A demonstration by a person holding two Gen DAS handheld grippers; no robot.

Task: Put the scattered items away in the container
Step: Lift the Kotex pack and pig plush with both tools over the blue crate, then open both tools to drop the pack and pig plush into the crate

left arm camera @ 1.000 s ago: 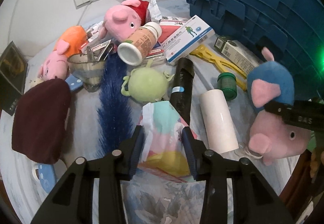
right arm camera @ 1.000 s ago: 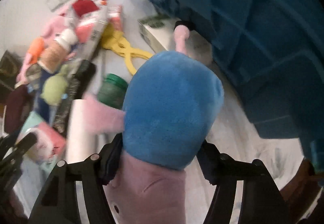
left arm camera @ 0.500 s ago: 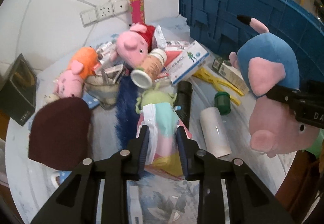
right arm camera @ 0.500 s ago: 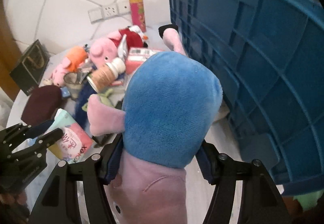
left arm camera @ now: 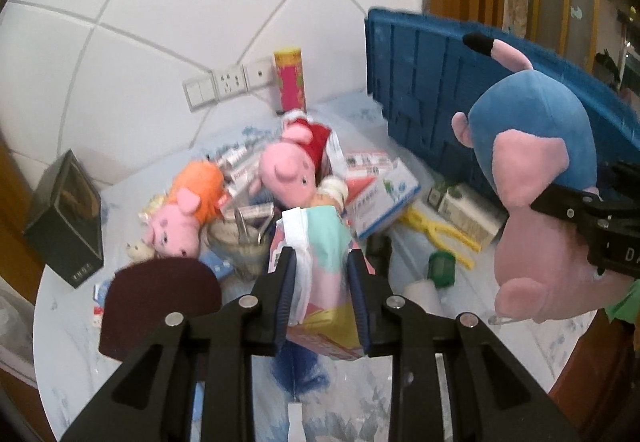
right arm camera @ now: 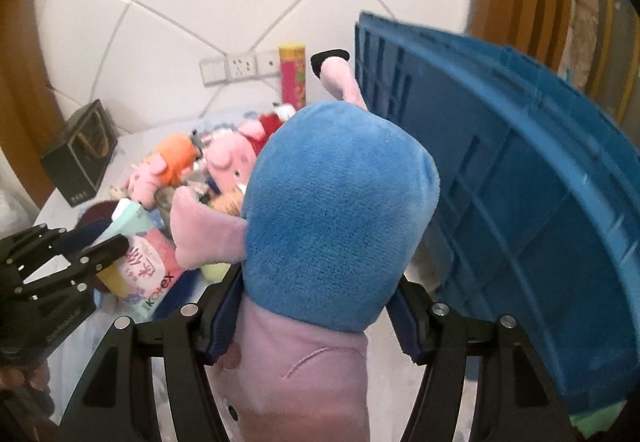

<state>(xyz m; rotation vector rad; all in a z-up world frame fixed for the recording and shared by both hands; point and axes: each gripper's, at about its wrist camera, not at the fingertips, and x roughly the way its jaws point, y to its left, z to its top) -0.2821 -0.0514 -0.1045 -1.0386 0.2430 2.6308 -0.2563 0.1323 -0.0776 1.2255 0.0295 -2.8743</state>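
The right gripper (right arm camera: 320, 326) is clamped on a blue-bodied pig plush (right arm camera: 336, 210), its pads pressing in where the blue body meets the pink head, so the soft toy is pinched at a narrow part and cannot slip. The plush fills the centre of the right wrist view and hangs clear of the tabletop (left arm camera: 64, 326), beside the ribbed outer wall of the blue crate (right arm camera: 520, 182) at the right of the frame. It seems raised this high so that it can pass over the crate's rim; the crate's inside is not visible from either camera.

The left gripper (left arm camera: 322, 294) is closed around a pastel sanitary-pad pack (left arm camera: 320, 242), held upright between the pads in the lower centre of the left wrist view and lifted off the clutter. Both hands carrying at once suggests one trip to the crate for two items.

Much remains on the tabletop. In the left wrist view a red-dressed pig plush (left arm camera: 292, 166) and an orange-dressed pig plush (left arm camera: 184, 210) lie in the middle, a maroon cap (left arm camera: 160, 302) at lower left, yellow tongs (left arm camera: 440, 230) and a green jar (left arm camera: 442, 268) near the crate wall, and a tall pink-and-yellow canister (left arm camera: 290, 82) stands at the back by the wall sockets (left arm camera: 228, 86).
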